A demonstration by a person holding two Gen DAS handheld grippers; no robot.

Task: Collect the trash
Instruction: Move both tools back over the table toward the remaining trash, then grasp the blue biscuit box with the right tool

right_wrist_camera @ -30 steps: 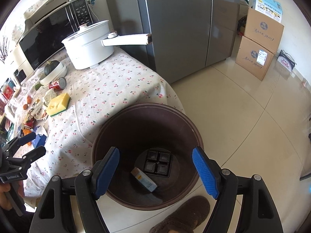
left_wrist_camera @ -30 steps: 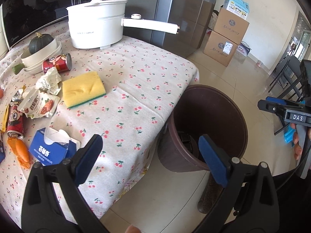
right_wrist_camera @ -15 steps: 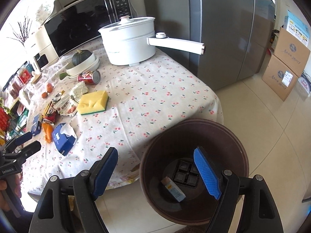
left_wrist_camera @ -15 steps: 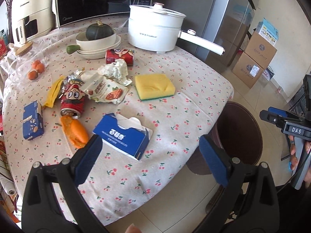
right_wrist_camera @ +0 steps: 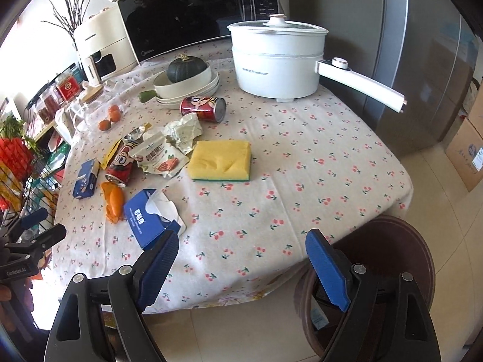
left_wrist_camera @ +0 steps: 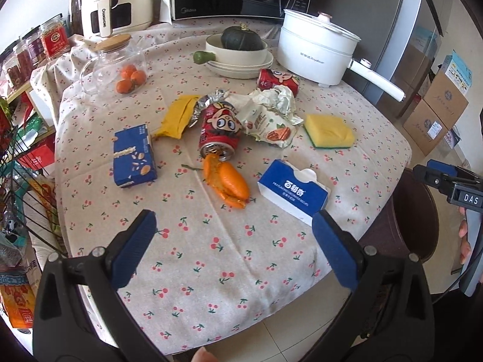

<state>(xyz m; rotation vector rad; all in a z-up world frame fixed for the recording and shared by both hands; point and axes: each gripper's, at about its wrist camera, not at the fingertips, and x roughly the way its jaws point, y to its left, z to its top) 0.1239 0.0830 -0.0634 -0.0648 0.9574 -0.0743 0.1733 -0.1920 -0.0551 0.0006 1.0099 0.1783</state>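
Note:
Trash lies on the cherry-print tablecloth [left_wrist_camera: 241, 256]: a tipped red can [left_wrist_camera: 219, 129], orange peel [left_wrist_camera: 226, 181], a yellow wrapper [left_wrist_camera: 178, 114], a snack packet [left_wrist_camera: 268, 126], crumpled paper [left_wrist_camera: 277, 98] and a blue carton [left_wrist_camera: 134, 155]. A blue tissue box [left_wrist_camera: 294, 193] sits near the front edge. The brown bin [right_wrist_camera: 383, 271] stands on the floor at the table's right corner. My left gripper [left_wrist_camera: 232, 241] hovers open over the table's near edge, empty. My right gripper [right_wrist_camera: 241, 259] hangs between table edge and bin, its jaws opening with nothing between them.
A yellow sponge [right_wrist_camera: 222, 160], a second red can [right_wrist_camera: 203, 108], a white pot [right_wrist_camera: 277, 60] with a long handle, stacked bowls holding a squash [right_wrist_camera: 187, 84] and a glass jar [left_wrist_camera: 113, 69] stand further back. A wire rack [left_wrist_camera: 27, 211] borders the left. Cardboard boxes [left_wrist_camera: 443, 105] sit right.
Both grippers have swung left, away from the bin and toward the table. The trash pile now fills both views. The right jaws stand slightly wider.

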